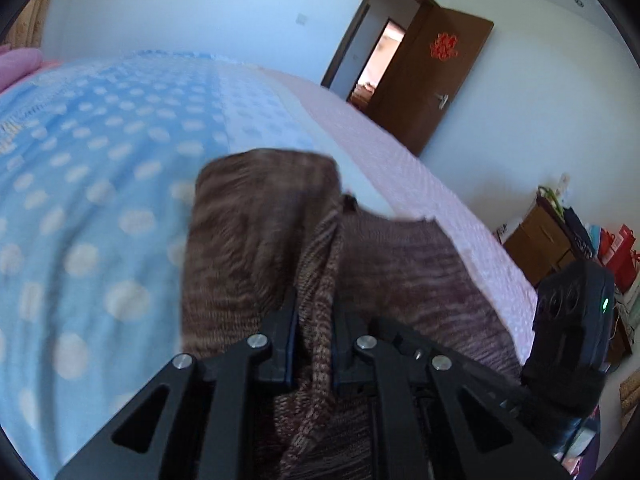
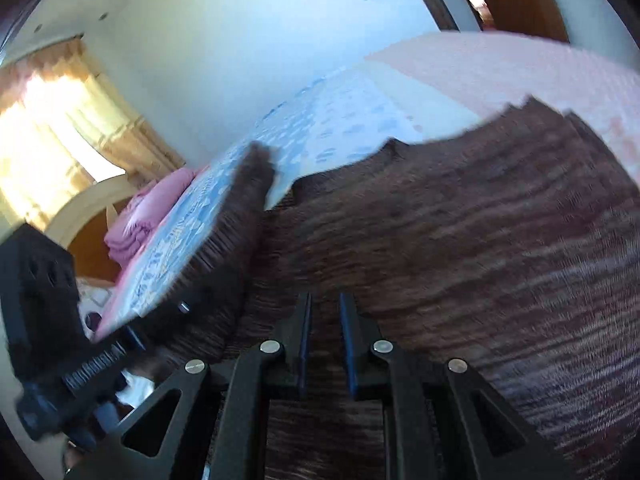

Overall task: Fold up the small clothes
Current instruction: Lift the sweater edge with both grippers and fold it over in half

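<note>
A brown knitted garment (image 1: 256, 232) lies on the bed, partly lifted, with one flap folded up on the left. My left gripper (image 1: 316, 300) is shut on a bunched ridge of its knit that runs between the fingers. In the right wrist view the same garment (image 2: 460, 220) fills the lower right, and my right gripper (image 2: 326, 304) is shut on its fabric, with the blue pads a narrow gap apart. The left gripper's black body (image 2: 40, 280) holds the garment's left edge. The right gripper's body (image 1: 568, 320) shows at the garment's right side.
The bed carries a blue polka-dot blanket (image 1: 80, 200) and a pink sheet (image 1: 400, 168) along its right edge. A brown door (image 1: 432, 80) stands open behind. Bags and boxes (image 1: 560, 232) crowd the floor at right. Folded pink bedding (image 2: 140, 216) sits by the curtained window (image 2: 60, 120).
</note>
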{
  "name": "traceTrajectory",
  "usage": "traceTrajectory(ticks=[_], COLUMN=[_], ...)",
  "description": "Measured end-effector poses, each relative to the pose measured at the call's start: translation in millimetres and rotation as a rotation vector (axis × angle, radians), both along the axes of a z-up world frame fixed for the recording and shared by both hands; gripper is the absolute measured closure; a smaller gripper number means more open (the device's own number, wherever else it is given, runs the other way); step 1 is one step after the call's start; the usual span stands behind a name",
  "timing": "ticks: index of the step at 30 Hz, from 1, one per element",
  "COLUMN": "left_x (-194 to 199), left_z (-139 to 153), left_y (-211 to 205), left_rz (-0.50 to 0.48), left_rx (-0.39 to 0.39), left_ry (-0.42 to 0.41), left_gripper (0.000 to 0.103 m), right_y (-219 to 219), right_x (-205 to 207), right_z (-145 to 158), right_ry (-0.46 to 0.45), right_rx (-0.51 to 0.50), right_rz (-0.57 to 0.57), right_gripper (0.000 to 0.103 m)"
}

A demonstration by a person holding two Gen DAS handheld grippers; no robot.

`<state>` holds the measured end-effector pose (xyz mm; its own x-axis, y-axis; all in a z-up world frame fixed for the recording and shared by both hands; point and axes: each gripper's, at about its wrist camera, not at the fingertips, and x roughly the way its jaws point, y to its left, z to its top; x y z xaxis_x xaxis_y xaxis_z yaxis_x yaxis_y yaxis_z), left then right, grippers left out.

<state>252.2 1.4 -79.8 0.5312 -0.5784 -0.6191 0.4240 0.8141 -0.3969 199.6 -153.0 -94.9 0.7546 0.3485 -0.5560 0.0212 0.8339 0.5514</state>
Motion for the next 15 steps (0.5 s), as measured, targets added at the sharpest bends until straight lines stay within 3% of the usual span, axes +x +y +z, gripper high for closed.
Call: traceTrajectory(ticks=[3, 7, 10, 11, 12, 13, 14, 15], left_x=[-4.2, -4.0, -4.5, -4.5, -4.4, -3.8, -3.6, -3.6], left_z=[-6.0, -7.5, -8.1, -8.3, -9.4, -9.9, -10.2, -10.2], left_y=[-3.8, 1.0, 0.8, 1.9, 1.7, 1.7, 2.2, 2.8], left_rz=[0.007, 0.014, 0.014, 0.013, 0.014, 0.015, 0.015, 0.015], left_rx=[0.012, -0.006, -0.007, -0.015, -0.020, -0.026, -0.031, -0.037], left_ry=[0.000, 0.011, 0.006, 0.007, 0.009, 0.011, 0.012, 0.013], left_gripper=[0.090, 0.089, 0.088, 0.088, 0.087, 0.087, 0.087, 0.087], right_y=[-15.4, -10.3, -8.2, -6.7, -6.1, -4.9, -3.6, -0.9], right_x=[4.2, 7.7, 15.5, 20.3, 25.6, 32.6, 39.7, 47.9], right_z=[-11.1, -7.4, 2.6, 8.9, 12.2, 15.7, 19.0, 20.8], right_ry=[0.034, 0.046, 0.020, 0.010, 0.008, 0.008, 0.010, 0.013], right_rx=[0.126, 0.113, 0.162, 0.183, 0.192, 0.198, 0.201, 0.202], right_rz=[-0.004, 0.010, 0.050, 0.073, 0.085, 0.092, 0.096, 0.110], right_gripper=[0.089, 0.088, 0.086, 0.076, 0.053, 0.042, 0.035, 0.035])
